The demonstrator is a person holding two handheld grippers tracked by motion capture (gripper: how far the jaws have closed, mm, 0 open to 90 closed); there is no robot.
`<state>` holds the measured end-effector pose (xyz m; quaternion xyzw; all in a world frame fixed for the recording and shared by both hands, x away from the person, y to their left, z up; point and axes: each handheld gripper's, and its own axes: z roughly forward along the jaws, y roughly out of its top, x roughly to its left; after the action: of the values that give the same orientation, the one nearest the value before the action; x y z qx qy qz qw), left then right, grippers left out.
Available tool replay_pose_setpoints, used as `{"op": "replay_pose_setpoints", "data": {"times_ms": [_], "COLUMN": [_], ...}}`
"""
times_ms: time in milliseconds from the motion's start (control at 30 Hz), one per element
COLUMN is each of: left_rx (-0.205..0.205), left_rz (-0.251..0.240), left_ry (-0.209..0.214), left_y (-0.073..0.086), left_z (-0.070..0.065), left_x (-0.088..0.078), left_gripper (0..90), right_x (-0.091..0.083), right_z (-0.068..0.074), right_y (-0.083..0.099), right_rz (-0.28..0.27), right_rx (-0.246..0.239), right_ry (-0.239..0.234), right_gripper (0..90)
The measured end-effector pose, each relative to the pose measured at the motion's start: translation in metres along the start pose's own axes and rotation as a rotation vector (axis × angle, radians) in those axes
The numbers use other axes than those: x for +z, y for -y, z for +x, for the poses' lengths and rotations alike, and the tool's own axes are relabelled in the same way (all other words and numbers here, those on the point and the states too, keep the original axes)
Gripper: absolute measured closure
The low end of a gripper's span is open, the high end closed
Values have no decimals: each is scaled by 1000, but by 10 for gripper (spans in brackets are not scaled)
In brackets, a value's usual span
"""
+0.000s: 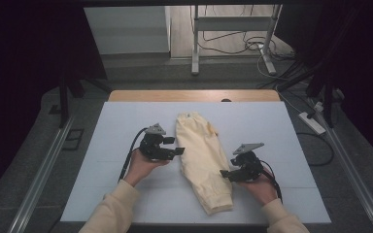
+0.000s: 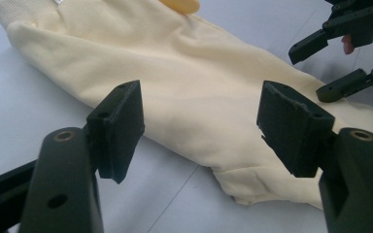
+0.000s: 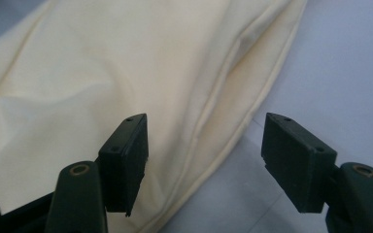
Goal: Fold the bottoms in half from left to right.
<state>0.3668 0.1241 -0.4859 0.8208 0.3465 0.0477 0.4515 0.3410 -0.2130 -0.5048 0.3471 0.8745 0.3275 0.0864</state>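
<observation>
Lying mid-table [image 1: 126, 194], long axis running near to far: folded cream garment [image 1: 201, 158]. Flanking it, left gripper [image 1: 177, 151] and right gripper [image 1: 225, 173], jaws spread wide, empty, each just beside an edge, about equally near.

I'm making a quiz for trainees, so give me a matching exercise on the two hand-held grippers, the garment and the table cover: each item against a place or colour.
Items:
1. left hand-held gripper
2. right hand-held gripper
3. garment
4. table cover

Descriptions:
A. pale yellow, lying between the grippers
B. white
C. open, at the garment's left edge
D. open, at the garment's right edge

Pairs: 1-C, 2-D, 3-A, 4-B
</observation>
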Motion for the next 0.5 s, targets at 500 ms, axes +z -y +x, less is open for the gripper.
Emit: {"op": "replay_pose_setpoints", "data": {"times_ms": [500], "left_rx": [-3], "left_rz": [4], "left_ry": [-3], "left_y": [1], "left_z": [2], "left_x": [0], "left_gripper": [330], "right_x": [8], "right_z": [2], "right_y": [4], "right_rz": [58], "right_rx": [4], "right_ry": [-12], "right_gripper": [355]}}
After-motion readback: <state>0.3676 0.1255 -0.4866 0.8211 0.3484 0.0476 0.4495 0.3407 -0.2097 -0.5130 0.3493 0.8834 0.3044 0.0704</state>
